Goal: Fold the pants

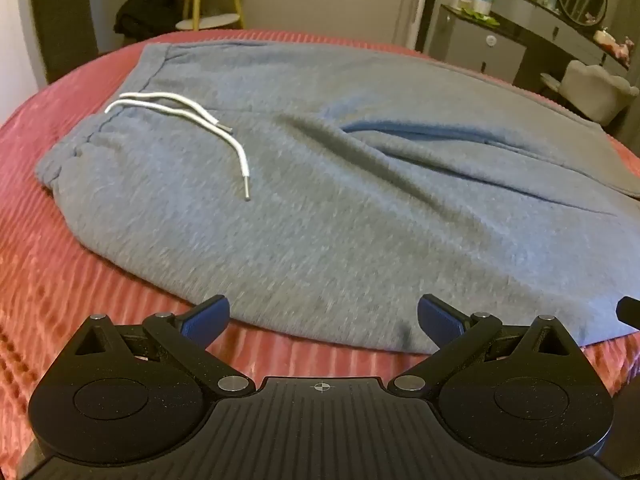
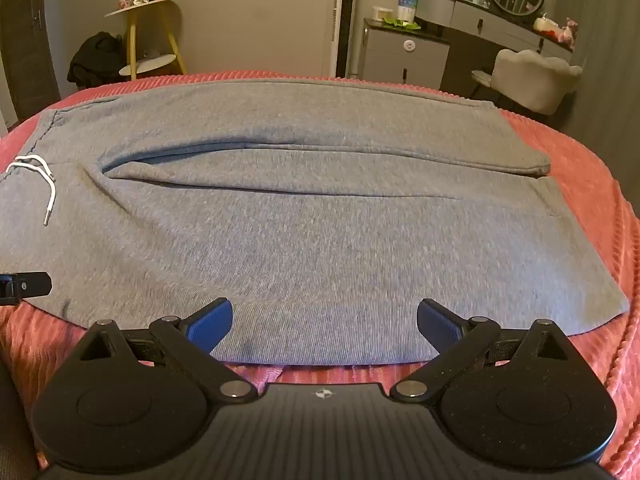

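So far nothing is folded; grey pants [image 1: 340, 200] lie flat and spread on the red bedspread [image 1: 60, 260], waistband and white drawstring [image 1: 192, 116] to the left, legs side by side running right; left gripper [image 1: 323, 318] hovers at the near edge close to the waist, jaws wide apart, empty; right gripper [image 2: 325, 320] sits over the near leg's edge, jaws also spread, gripping nothing; step looks like the approach before the first grasp; next move likely needs both to pinch the near edge and carry it over the far leg.
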A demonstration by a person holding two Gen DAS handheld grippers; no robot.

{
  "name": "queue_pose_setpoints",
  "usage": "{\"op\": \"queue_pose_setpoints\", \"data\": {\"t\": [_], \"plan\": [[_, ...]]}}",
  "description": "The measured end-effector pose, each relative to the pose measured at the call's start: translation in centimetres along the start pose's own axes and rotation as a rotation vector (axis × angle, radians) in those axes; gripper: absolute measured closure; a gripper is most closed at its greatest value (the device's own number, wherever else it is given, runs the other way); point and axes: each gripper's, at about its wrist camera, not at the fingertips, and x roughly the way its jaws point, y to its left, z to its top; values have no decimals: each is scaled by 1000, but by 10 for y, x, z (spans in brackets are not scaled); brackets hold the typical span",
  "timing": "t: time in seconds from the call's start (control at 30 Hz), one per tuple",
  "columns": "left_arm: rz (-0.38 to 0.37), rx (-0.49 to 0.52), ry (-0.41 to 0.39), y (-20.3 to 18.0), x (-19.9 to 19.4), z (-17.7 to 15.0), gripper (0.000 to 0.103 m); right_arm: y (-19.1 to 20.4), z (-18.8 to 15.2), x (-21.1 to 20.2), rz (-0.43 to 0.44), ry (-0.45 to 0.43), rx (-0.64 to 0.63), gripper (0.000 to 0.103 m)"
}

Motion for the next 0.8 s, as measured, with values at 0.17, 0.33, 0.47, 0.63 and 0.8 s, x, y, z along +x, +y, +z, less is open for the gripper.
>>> {"op": "queue_pose_setpoints", "data": {"t": [0.17, 0.33, 0.47, 0.63, 0.8], "plan": [[1, -2, 16, 3, 6, -1, 0, -2, -1, 0, 5, 5, 3, 4], [-3, -5, 19, 8, 10, -1, 0, -3, 0, -2, 2, 3, -3, 4], [5, -33, 24, 4, 4, -3, 0, -4, 0, 0, 3, 5, -2, 4], [1, -42, 33, 5, 5, -3, 0, -2, 1, 0, 5, 10, 3, 4], [-3, -48, 37, 6, 5, -2, 0, -2, 0, 1, 5, 14, 6, 4]]}}
